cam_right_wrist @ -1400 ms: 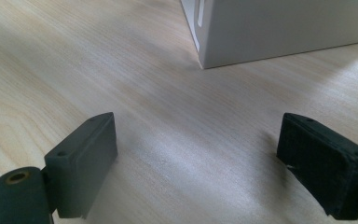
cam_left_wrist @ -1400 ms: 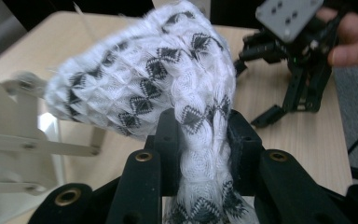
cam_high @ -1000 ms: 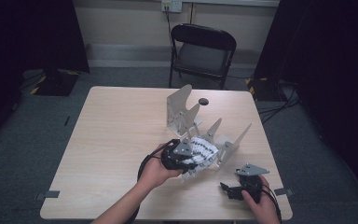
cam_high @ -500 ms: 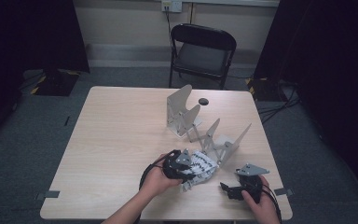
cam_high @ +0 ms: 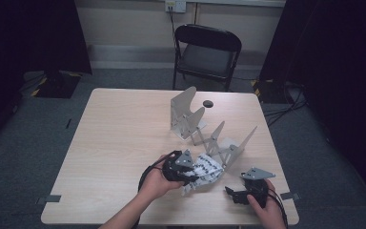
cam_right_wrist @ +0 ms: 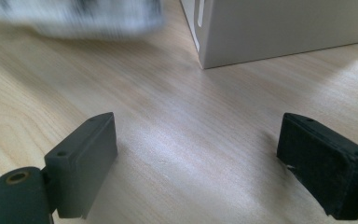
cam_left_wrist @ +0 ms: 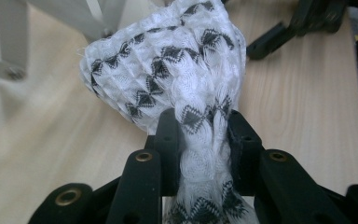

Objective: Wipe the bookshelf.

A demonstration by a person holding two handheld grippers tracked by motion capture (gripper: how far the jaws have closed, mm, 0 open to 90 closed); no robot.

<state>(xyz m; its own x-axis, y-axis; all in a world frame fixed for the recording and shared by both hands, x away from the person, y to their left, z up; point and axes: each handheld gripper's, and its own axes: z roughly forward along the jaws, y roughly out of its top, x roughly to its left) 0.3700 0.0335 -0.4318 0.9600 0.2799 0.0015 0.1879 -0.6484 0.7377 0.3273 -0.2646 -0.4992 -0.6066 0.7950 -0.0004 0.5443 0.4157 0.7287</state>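
Over the last second the left gripper [cam_high: 187, 172] has carried the patterned cloth [cam_high: 204, 171] a little toward the person, off the near end of the rack [cam_high: 219, 143] and down toward the table [cam_high: 119, 138]. Judgement: cloth is being pulled clear of the rack, probably to be laid flat or folded. Jaws pinch a bunched neck of the cloth [cam_left_wrist: 168, 70], the rest ballooning just beyond the tips. Right gripper [cam_high: 240, 194] rests on the table to the right, jaws spread, nothing between. Count: one cloth, one expanding rack, two grippers, one chair [cam_high: 205, 52].
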